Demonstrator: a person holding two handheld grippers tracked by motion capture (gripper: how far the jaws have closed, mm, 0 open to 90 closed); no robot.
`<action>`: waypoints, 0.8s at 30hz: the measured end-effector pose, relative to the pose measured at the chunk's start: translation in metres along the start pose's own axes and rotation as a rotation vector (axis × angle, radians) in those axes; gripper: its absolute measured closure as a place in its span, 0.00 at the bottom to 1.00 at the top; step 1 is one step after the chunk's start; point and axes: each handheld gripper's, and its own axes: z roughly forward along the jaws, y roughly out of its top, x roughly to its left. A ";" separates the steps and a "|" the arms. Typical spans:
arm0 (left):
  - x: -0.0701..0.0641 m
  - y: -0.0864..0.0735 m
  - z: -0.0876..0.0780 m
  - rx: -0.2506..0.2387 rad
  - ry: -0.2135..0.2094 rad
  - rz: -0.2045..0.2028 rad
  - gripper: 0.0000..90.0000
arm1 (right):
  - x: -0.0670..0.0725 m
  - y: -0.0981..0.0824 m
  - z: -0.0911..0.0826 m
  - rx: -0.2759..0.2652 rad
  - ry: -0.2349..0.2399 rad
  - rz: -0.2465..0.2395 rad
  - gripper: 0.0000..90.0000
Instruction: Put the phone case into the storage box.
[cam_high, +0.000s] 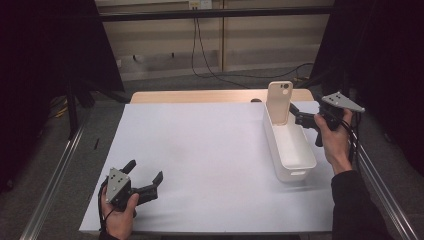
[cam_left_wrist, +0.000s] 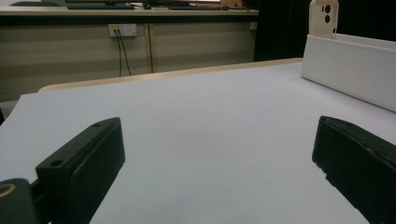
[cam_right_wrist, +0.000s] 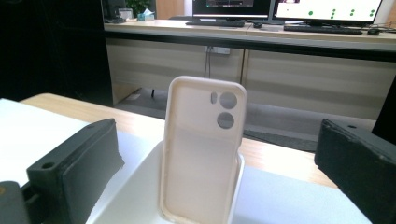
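Phone case (cam_right_wrist: 201, 149), cream-coloured with 2 round camera holes, stands upright against the far end wall of a long white bin (cam_high: 300, 161), directly ahead of the right gripper (cam_high: 295, 113), whose fingers (cam_right_wrist: 74, 172) are spread apart and gripping nothing, apparently lined up to close on it. Left gripper (cam_high: 146, 176) rests low near the bench's near edge, fingers (cam_left_wrist: 81, 170) likewise apart and idle. White sheet (cam_high: 200, 150) covers the wooden bench (cam_high: 200, 96); cables, a wall socket and monitors sit beyond.

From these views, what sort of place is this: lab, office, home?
Likely a lab or office data-collection bench: desks with lit monitors behind, black curtains flanking the table, and hand-held grippers working a phone case in a white bin.
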 end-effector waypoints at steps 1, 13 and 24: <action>-0.001 0.000 0.000 0.001 0.000 -0.004 0.03 | 0.001 -0.001 -0.002 -0.001 -0.001 -0.004 0.00; -0.001 0.000 -0.003 -0.010 -0.001 0.000 0.03 | 0.008 0.002 -0.027 -0.044 0.008 -0.015 0.00; -0.002 -0.001 -0.004 -0.010 -0.011 0.002 0.03 | 0.012 -0.006 -0.051 -0.062 0.002 -0.030 0.00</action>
